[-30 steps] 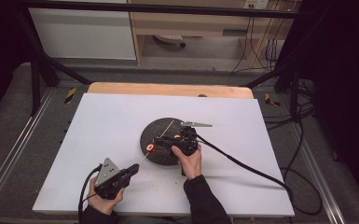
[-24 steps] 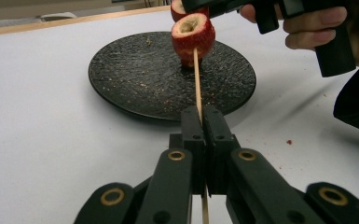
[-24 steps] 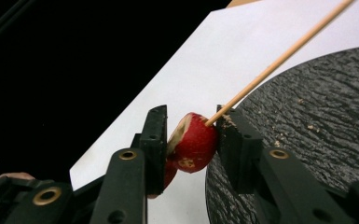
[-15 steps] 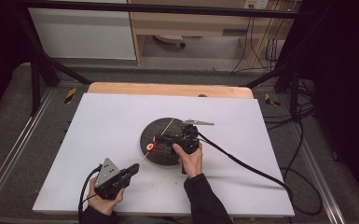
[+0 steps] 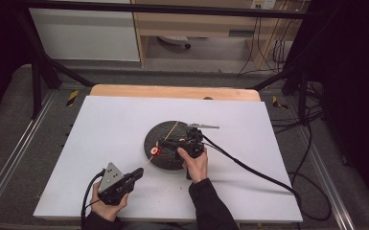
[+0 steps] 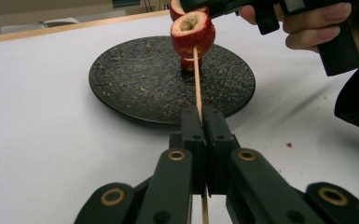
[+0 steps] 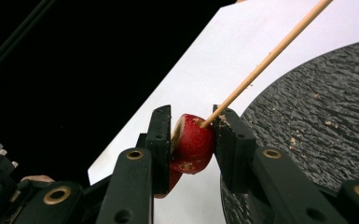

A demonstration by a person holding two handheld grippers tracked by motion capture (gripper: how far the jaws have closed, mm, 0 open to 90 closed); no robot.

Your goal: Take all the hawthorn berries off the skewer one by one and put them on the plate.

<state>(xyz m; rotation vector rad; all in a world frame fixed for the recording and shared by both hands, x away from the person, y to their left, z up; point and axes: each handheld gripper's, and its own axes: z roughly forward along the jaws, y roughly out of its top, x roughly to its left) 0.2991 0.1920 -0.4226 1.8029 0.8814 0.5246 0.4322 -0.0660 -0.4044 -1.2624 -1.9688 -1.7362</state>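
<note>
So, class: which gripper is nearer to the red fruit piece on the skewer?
Right. The right gripper clamps the red fruit piece itself; the left gripper grips the skewer further down, apart from the fruit.

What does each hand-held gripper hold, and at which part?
Left hand-held gripper: the wooden skewer, near its lower end. Right hand-held gripper: the red fruit piece, by its sides.

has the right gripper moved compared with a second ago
No. The right gripper stays over the black plate's left part, as before; its jaws have just been closing on the red fruit piece.
</note>
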